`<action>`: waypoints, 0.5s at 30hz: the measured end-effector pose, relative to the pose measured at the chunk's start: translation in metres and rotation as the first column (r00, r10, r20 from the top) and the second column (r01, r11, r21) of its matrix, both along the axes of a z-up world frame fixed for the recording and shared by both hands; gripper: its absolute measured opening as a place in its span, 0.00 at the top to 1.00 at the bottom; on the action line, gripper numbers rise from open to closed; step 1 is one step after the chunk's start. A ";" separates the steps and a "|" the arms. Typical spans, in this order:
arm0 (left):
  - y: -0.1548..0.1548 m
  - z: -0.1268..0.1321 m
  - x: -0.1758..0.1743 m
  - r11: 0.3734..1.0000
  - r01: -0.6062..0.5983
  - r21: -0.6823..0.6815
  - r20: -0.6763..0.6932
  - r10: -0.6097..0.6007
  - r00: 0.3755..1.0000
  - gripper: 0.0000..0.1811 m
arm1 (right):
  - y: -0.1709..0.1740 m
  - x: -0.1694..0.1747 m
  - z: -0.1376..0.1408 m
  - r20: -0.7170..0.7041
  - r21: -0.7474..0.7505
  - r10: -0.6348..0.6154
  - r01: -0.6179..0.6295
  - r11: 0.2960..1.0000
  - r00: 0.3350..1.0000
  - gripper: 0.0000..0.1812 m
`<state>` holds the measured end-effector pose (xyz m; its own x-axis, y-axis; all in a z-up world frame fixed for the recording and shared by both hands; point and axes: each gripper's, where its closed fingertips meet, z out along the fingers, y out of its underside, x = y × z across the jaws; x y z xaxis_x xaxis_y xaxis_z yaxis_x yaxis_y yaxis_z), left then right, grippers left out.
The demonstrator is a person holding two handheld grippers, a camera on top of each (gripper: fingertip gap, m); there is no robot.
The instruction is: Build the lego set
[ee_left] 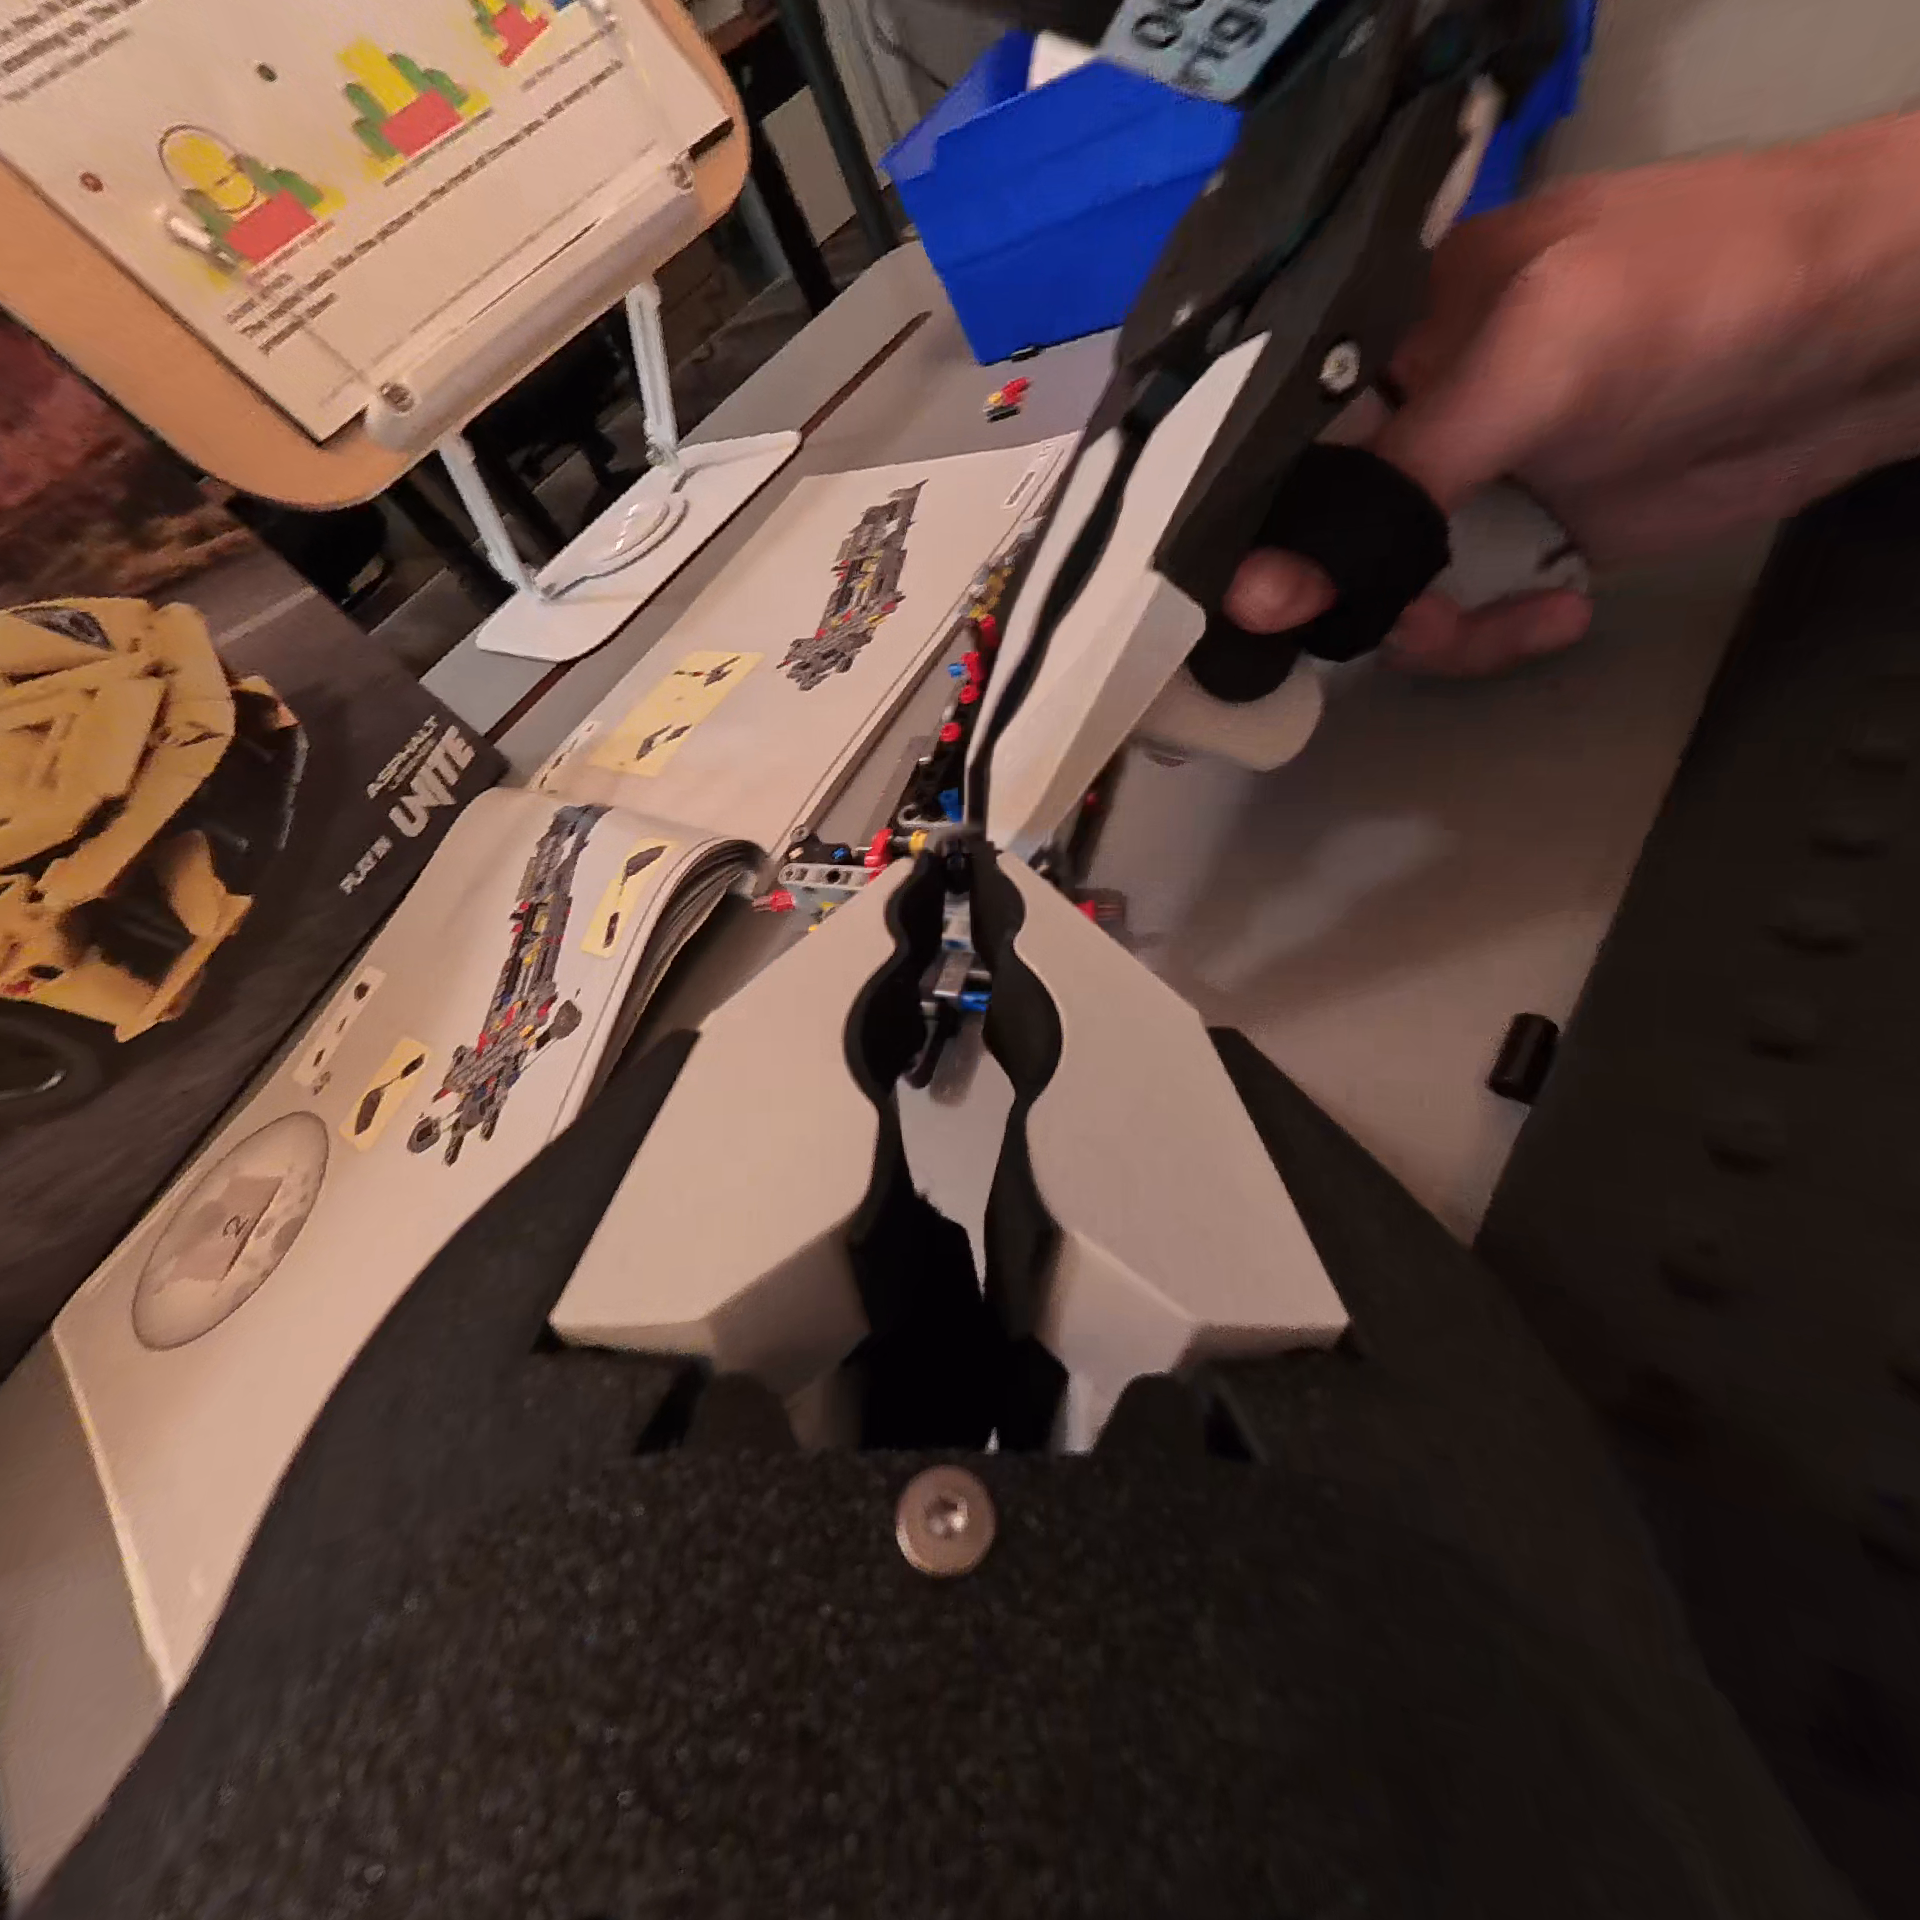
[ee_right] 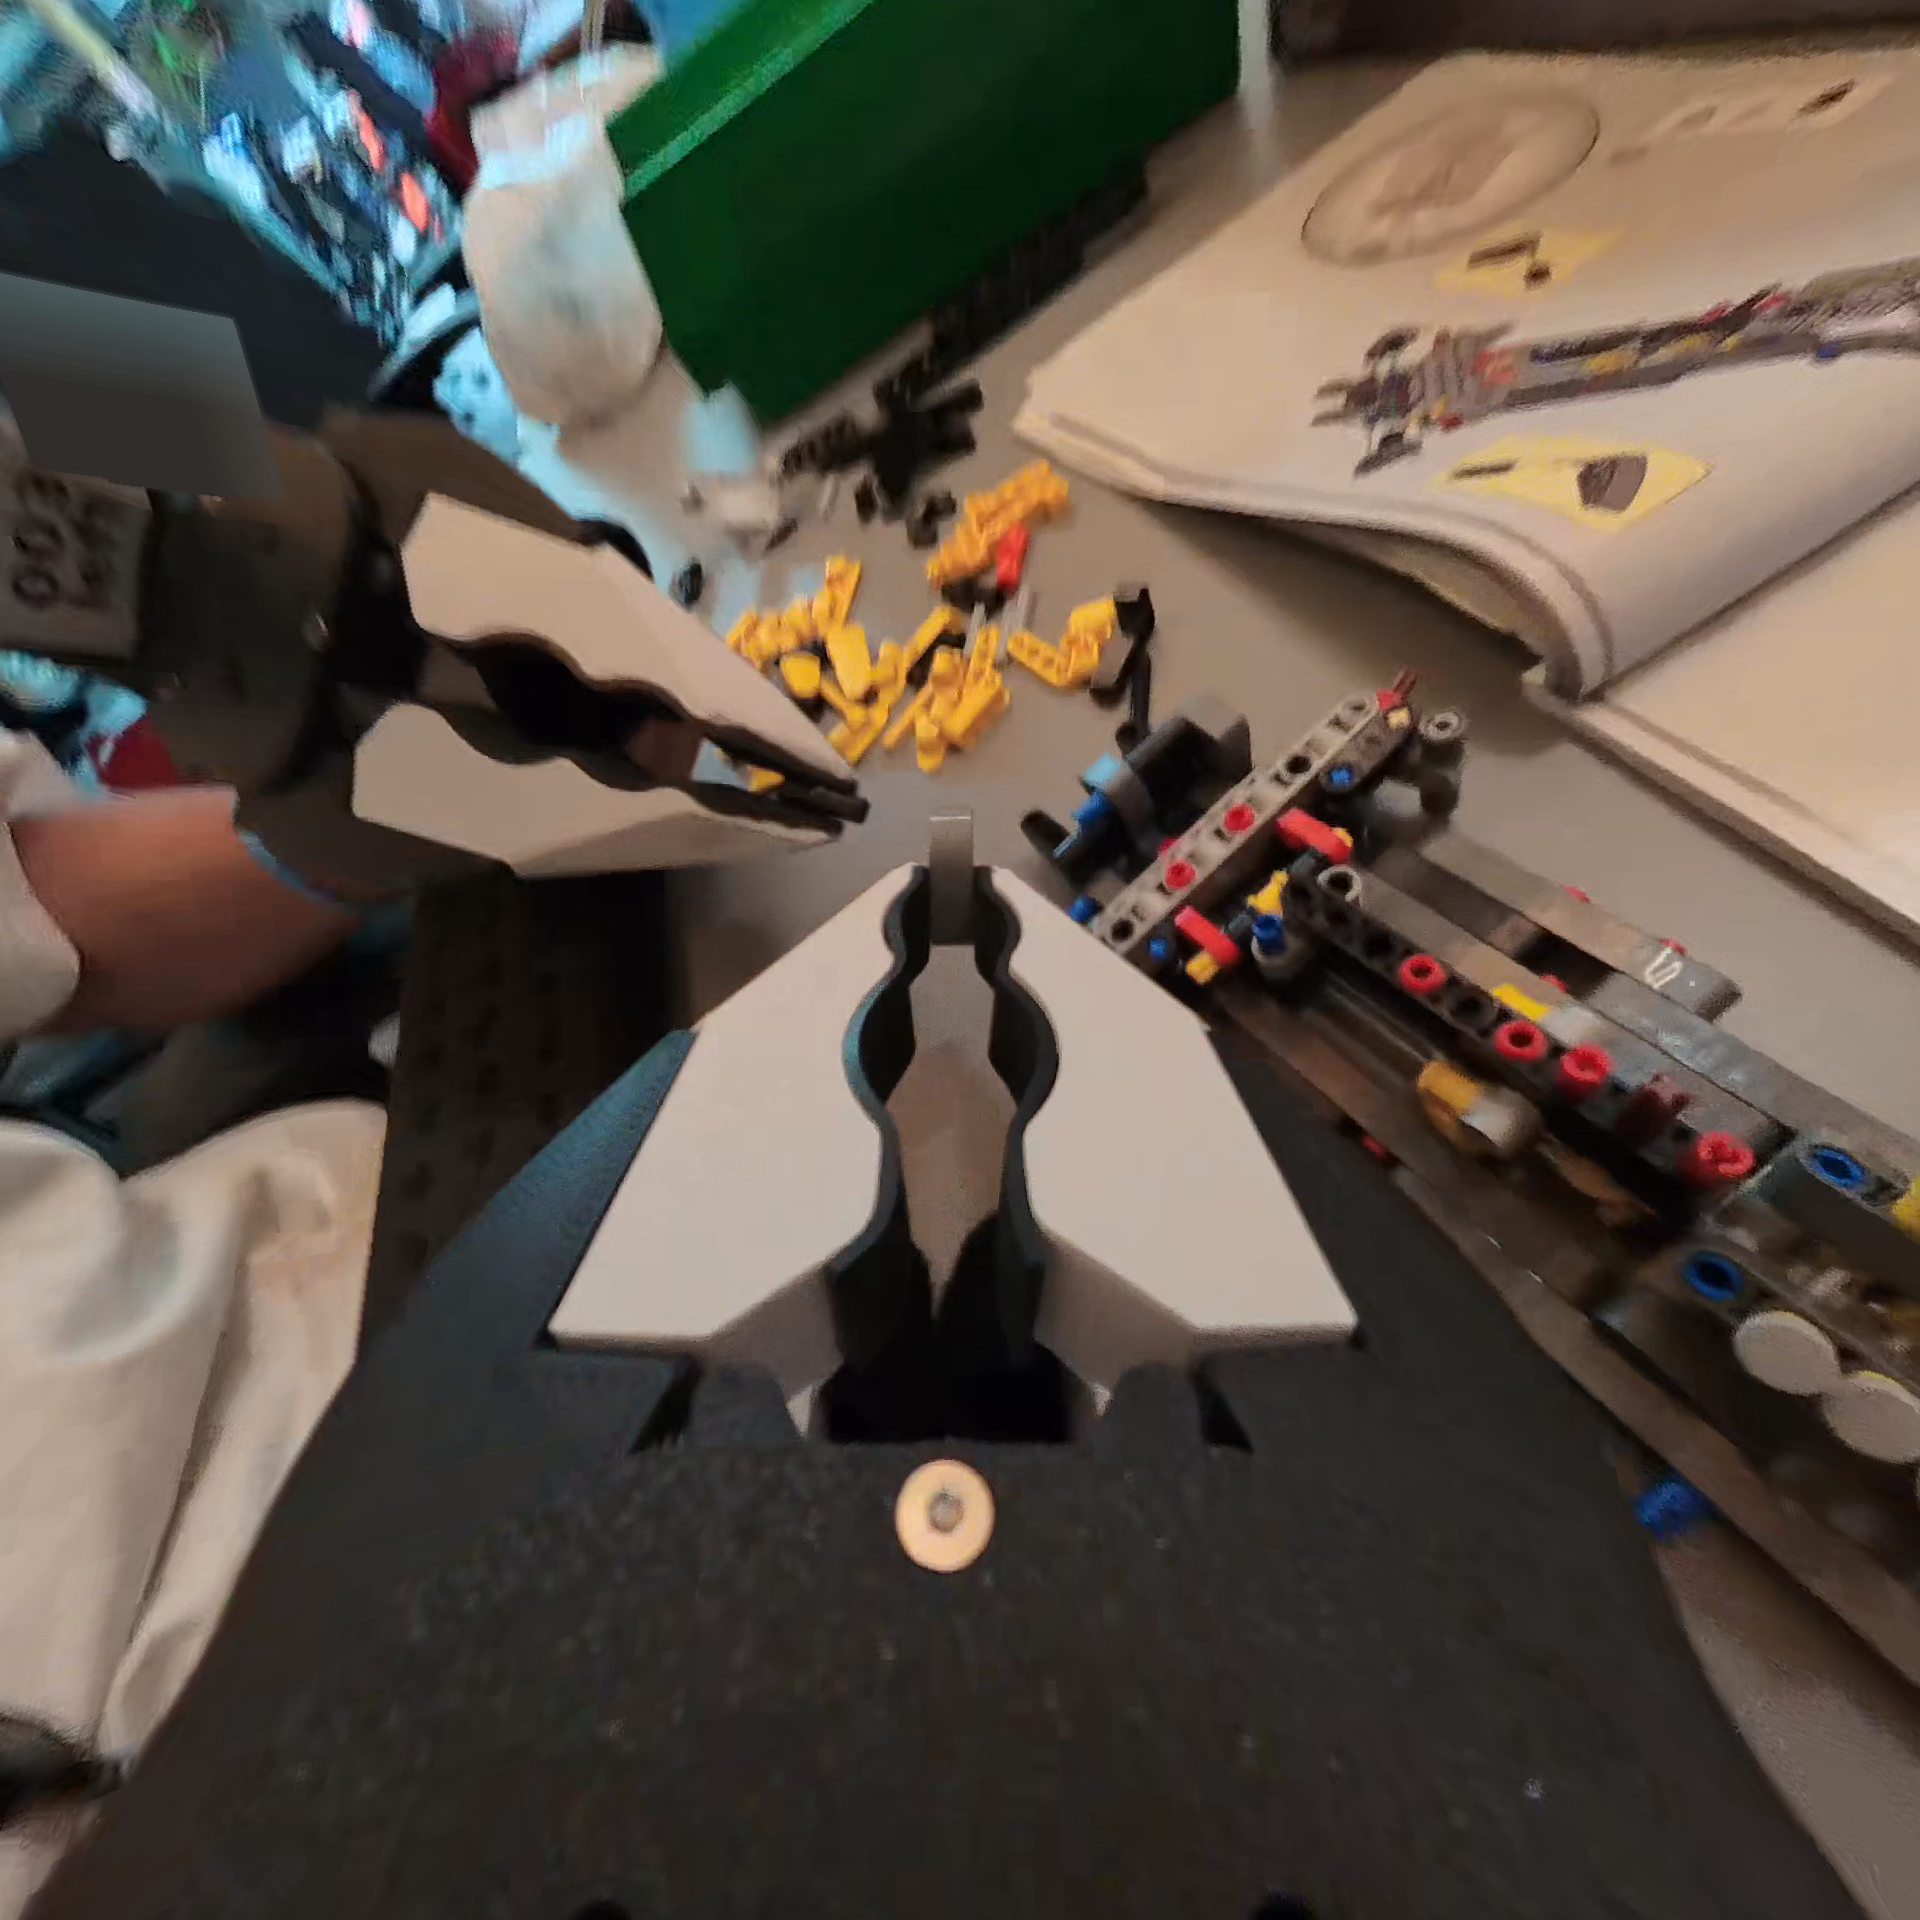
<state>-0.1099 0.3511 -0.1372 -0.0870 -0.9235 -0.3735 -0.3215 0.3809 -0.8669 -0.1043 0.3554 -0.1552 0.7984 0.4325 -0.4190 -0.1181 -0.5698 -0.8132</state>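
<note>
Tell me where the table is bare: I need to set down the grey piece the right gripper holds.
Bare grey table lies between the yellow pile, the booklet and the chassis. Another small bare patch sits just ahead of the grey piece. It is crowded around the yellow pile and the black parts by the green bin.

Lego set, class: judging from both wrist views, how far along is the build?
Done: a long chassis of grey beams with red, blue and yellow pins lies assembled beside the open instruction booklet.
In hand: the right gripper pinches a small grey piece; the left gripper is shut.
Left: a pile of loose yellow parts and black parts lies unattached.
</note>
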 end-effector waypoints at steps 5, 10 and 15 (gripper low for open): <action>0.008 0.001 0.000 0.999 -0.050 0.020 0.009 0.049 0.999 0.98 | 0.005 -0.003 0.016 -0.007 0.090 -0.094 0.094 0.992 0.996 0.96; 0.010 0.006 0.000 0.996 -0.072 0.052 0.038 0.070 0.997 0.98 | 0.005 -0.002 0.017 0.015 0.101 -0.106 0.103 0.990 0.994 0.96; 0.007 0.005 0.000 0.994 -0.066 0.082 0.039 0.063 0.997 0.98 | 0.005 -0.006 0.015 0.043 0.108 -0.090 0.085 0.990 0.995 0.96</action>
<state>-0.1096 0.3578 -0.1321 -0.0137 -0.8925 -0.4508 -0.3167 0.4315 -0.8447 -0.1099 0.3606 -0.1404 0.8531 0.4000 -0.3349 -0.1233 -0.4691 -0.8745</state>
